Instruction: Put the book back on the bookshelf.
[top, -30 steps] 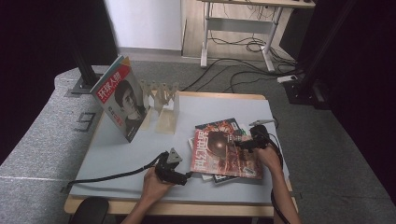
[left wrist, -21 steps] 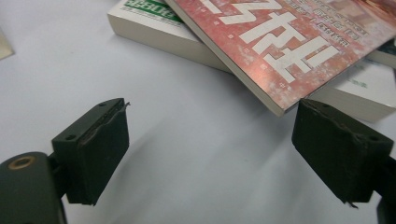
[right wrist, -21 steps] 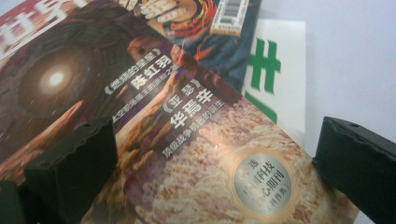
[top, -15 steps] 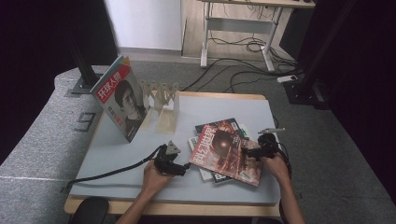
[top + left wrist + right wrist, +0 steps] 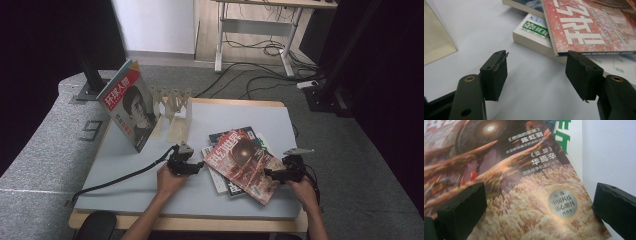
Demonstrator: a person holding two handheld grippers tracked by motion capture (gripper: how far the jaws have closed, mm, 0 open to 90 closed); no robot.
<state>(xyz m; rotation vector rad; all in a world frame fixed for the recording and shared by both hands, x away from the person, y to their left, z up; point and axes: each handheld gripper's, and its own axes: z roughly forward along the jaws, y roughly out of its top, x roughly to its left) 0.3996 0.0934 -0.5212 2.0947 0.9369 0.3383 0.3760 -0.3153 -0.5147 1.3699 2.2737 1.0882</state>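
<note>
One glossy red-covered magazine (image 5: pixel 246 164) tops the flat pile of books (image 5: pixel 225 177). Just ahead of the left gripper (image 5: pixel 537 72), whose part-open jaws have been closing on nothing, is its spine. The right gripper (image 5: pixel 536 212) gapes wide over its lower corner — no grip yet. One magazine (image 5: pixel 131 111) stands already in the pale wooden rack (image 5: pixel 172 102) — lifting remains.

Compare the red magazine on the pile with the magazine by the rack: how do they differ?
The red magazine lies flat atop the pile, skewed; the magazine by the rack stands upright, leaning against it. The red one's cover shows a dark sphere, the standing one's a portrait. Both covers carry large white characters on red.
</note>
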